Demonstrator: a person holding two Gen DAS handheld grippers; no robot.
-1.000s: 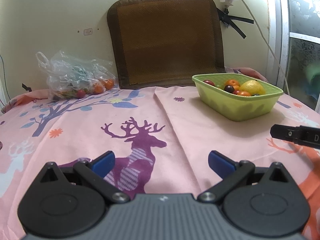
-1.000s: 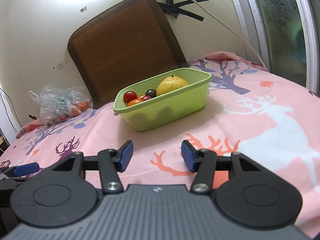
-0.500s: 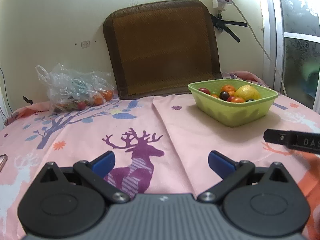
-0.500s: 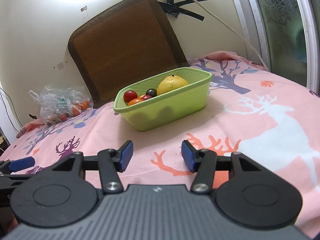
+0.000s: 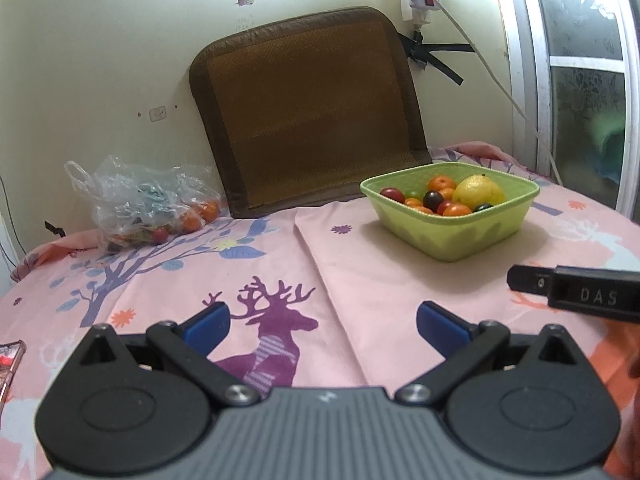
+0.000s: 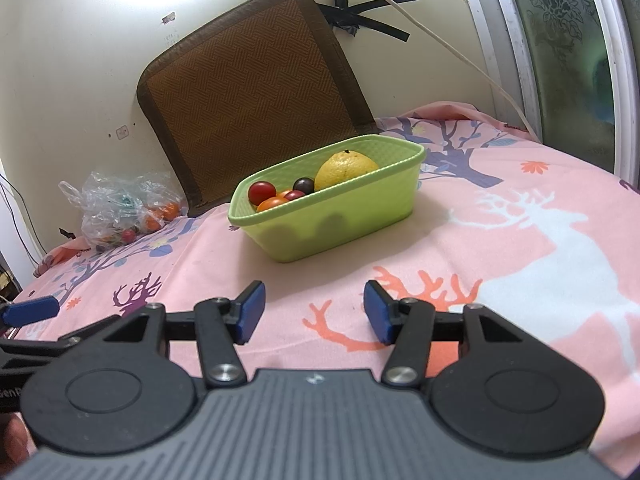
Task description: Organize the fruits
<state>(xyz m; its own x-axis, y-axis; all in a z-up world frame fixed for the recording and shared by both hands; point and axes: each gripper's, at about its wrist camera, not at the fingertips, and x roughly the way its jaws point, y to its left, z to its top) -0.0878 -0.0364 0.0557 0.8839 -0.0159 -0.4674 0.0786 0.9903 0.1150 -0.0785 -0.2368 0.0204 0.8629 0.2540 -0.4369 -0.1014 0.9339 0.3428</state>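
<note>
far left, a clear plastic bag (image 5: 144,204) of small orange and red fruit sits on the pink deer-print cloth (image 5: 304,264) against the wall, just beside the brown woven mat (image 5: 308,116) that leans there. the left gripper (image 5: 323,322) hangs low over the purple deer print, blue pads spread wide with nothing between them. over to the right, well apart from the bag, is the green basket (image 6: 340,220) resting on the cloth. inside it there's a big yellow citrus (image 6: 346,168) at the right end, with a red tomato (image 6: 262,191), a dark plum-coloured one (image 6: 304,185) and a few orange ones piled at the left. the right gripper (image 6: 314,312) points at the basket's near side, clear of it, fingers also wide apart and holding nothing. window frame (image 6: 504,40) runs down the far right.
</note>
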